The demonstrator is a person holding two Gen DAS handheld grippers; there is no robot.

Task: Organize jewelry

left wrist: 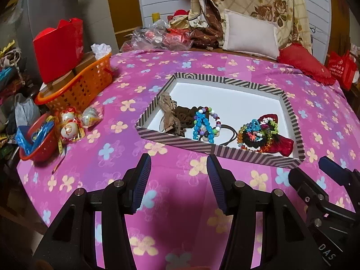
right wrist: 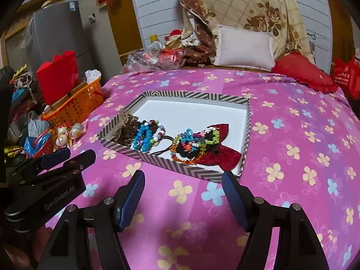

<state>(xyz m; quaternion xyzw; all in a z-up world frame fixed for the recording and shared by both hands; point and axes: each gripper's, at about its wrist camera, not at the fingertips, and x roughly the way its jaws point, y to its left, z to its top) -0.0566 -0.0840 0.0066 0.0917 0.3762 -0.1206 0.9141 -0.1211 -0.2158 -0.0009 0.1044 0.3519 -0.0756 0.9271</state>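
A striped-rim white tray (left wrist: 227, 79) (right wrist: 195, 95) lies on the pink flowered bedspread. In its near part lie a brown lace piece (left wrist: 167, 110) (right wrist: 122, 127), blue and mixed bead bracelets (left wrist: 203, 123) (right wrist: 145, 137), a black hair tie (left wrist: 231, 132), a colourful bead bundle (left wrist: 256, 132) (right wrist: 191, 144) and a red bow (left wrist: 285, 145) (right wrist: 221, 155). My left gripper (left wrist: 178, 166) is open and empty, just short of the tray's near rim. My right gripper (right wrist: 183, 183) is open and empty, also near that rim. Each gripper shows at the edge of the other's view.
An orange basket (left wrist: 78, 87) (right wrist: 76, 105) with a red box (left wrist: 59, 47) stands at the bed's left edge. Wrapped white balls (left wrist: 72, 123) and a red bowl (left wrist: 39, 144) lie beside it. A white pillow (left wrist: 250, 33), a red cushion (left wrist: 303, 61) and folded quilts sit behind.
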